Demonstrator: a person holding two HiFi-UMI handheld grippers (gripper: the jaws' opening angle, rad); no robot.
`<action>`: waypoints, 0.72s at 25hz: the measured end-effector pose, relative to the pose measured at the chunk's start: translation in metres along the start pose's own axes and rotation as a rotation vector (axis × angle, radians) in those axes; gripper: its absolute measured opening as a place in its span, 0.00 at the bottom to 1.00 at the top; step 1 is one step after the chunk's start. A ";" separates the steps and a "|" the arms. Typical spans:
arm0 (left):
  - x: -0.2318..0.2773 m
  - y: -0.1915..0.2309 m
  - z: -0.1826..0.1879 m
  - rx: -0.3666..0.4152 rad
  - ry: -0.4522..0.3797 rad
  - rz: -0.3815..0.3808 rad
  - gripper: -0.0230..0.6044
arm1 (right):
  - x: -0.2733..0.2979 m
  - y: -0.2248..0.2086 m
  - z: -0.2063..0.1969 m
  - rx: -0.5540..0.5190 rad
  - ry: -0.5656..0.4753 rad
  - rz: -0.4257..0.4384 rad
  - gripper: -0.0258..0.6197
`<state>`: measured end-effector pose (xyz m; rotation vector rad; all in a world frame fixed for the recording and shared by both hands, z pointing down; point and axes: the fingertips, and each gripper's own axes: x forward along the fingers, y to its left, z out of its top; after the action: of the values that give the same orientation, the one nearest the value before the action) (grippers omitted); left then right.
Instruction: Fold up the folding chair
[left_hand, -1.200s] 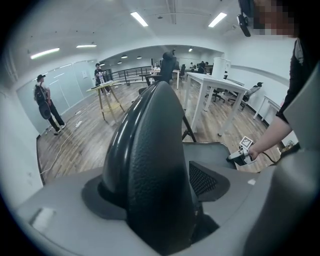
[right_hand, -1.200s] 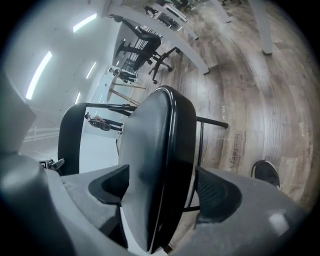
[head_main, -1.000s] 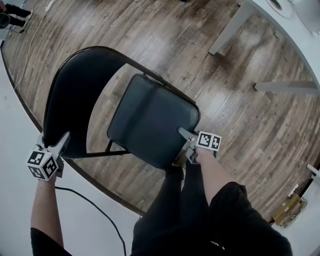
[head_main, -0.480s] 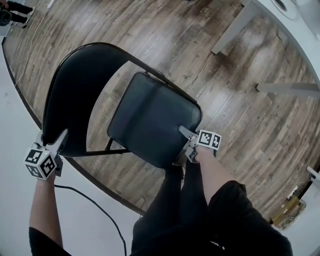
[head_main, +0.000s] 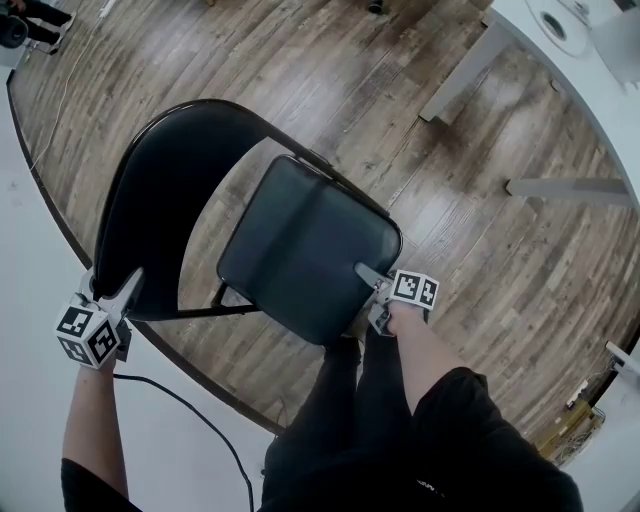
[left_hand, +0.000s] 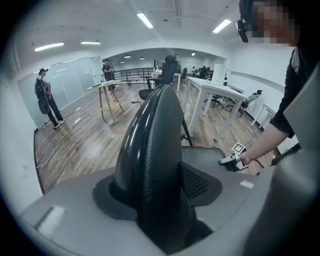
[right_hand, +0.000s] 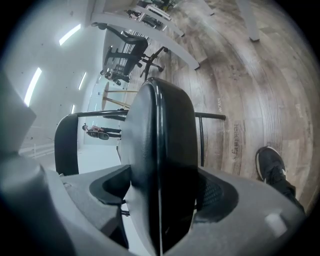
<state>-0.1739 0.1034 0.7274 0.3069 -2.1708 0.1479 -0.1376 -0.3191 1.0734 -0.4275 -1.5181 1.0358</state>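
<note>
2 tongs grip the chair (head_main: 250, 230), which stands unfolded on the wood floor (head_main: 470, 230). Left tongs (head_main: 113, 292), jaws just closing, clamp the backrest (head_main: 150, 215) edge; right tongs (head_main: 368, 281) are clamped on the seat (head_main: 300, 250) corner.

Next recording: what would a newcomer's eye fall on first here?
A black folding chair stands open mid-frame on the wood floor. The left hand-held gripper, whose jaws have just been closing, has the curved backrest between them at lower left. The right hand-held gripper clamps the near edge of the seat.
</note>
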 end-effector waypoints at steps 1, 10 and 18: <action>-0.001 -0.003 0.001 0.001 -0.002 -0.001 0.44 | -0.002 0.001 -0.001 0.001 0.002 -0.005 0.63; -0.017 -0.025 0.009 0.012 -0.017 0.017 0.43 | -0.018 0.012 -0.007 0.004 0.016 -0.041 0.61; -0.029 -0.042 0.016 0.025 -0.044 0.024 0.40 | -0.025 0.028 -0.006 0.000 0.015 -0.064 0.59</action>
<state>-0.1588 0.0644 0.6937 0.3014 -2.2184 0.1836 -0.1340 -0.3208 1.0361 -0.3838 -1.5085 0.9811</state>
